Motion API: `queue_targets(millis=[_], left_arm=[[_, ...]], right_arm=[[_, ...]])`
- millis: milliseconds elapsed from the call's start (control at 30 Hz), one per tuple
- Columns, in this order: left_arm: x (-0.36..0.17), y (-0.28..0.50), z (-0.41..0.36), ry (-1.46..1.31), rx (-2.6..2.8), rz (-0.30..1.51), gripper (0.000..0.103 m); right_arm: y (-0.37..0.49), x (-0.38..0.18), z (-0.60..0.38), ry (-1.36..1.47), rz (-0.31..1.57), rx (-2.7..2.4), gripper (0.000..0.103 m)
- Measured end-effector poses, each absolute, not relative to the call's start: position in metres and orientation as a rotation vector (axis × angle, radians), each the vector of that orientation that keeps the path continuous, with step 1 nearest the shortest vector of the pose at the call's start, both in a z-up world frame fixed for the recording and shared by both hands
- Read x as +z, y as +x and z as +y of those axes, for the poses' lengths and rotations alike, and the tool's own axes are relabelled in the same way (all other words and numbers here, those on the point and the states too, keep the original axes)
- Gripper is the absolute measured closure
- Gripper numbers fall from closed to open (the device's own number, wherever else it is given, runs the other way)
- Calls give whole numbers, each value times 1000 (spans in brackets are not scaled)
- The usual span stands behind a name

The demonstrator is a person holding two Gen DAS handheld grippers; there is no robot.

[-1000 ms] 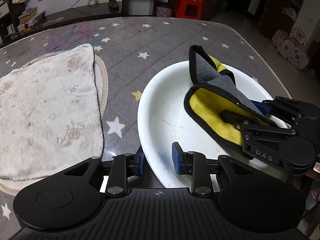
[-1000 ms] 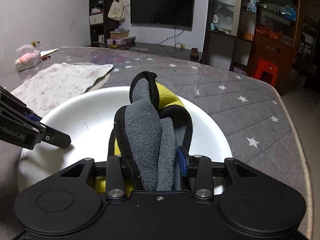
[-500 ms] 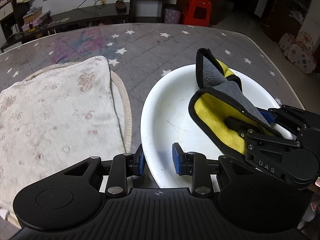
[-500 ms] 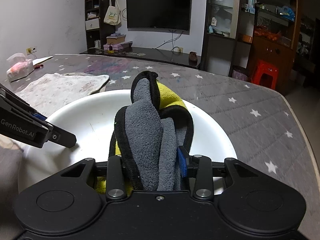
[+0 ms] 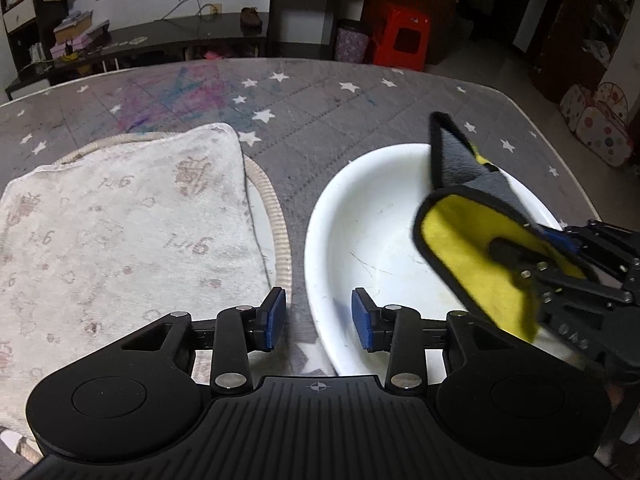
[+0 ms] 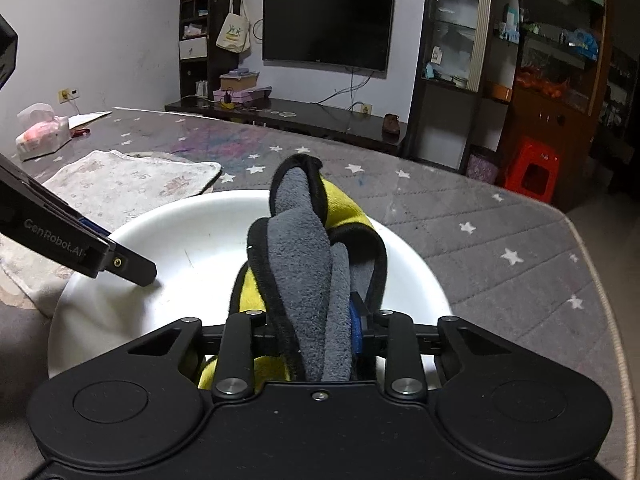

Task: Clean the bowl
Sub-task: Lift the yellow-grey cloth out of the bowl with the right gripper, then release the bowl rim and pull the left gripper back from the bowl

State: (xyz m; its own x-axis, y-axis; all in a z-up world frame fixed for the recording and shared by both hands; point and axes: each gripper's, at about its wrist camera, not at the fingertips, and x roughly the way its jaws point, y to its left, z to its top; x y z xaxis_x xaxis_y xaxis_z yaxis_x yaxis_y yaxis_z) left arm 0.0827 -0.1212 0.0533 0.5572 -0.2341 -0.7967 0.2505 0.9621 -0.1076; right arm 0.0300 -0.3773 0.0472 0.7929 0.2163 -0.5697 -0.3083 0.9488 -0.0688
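Note:
The white bowl [image 5: 360, 216] sits on the star-patterned table. My left gripper [image 5: 318, 318] straddles its near-left rim. Its jaws are opening, and the blue pads stand clear of the rim on both sides. One of its fingers [image 6: 120, 264] reaches over the bowl's [image 6: 192, 240] left edge in the right wrist view. A folded yellow and grey cloth [image 6: 304, 264] with black trim stands up from my right gripper [image 6: 316, 332]. That gripper's jaws are closing and pinch the cloth. The cloth [image 5: 464, 232] hangs over the bowl's right half.
A pale patterned towel [image 5: 120, 232] lies on a round mat just left of the bowl. A tissue pack [image 6: 40, 132] sits at the table's far left. The table's rounded edge [image 6: 600, 280] runs to the right. A red stool [image 5: 400, 36] stands beyond the table.
My left gripper's jaws have widened and let go of the bowl's rim, and that hand has drifted left. My right gripper's jaws have narrowed on the cloth.

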Motion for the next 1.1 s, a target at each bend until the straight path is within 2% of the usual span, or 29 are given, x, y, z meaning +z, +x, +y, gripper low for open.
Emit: queue_targets(millis=[67,233,500,1100], left_arm=[[57,79,-117,21,-281,921,62],[64,72,-107,5,-281,897,57],[74,58,-96,26,-281,850,55],[68,49,-66,47,-220,830,50]], right_arm=[[27,51,-381,-161,582,269,78],[19,66,-397,-143,549,227,78],[8,91,-437,-120,488,101,78],[3,35,-468,-119,639,-56,78]])
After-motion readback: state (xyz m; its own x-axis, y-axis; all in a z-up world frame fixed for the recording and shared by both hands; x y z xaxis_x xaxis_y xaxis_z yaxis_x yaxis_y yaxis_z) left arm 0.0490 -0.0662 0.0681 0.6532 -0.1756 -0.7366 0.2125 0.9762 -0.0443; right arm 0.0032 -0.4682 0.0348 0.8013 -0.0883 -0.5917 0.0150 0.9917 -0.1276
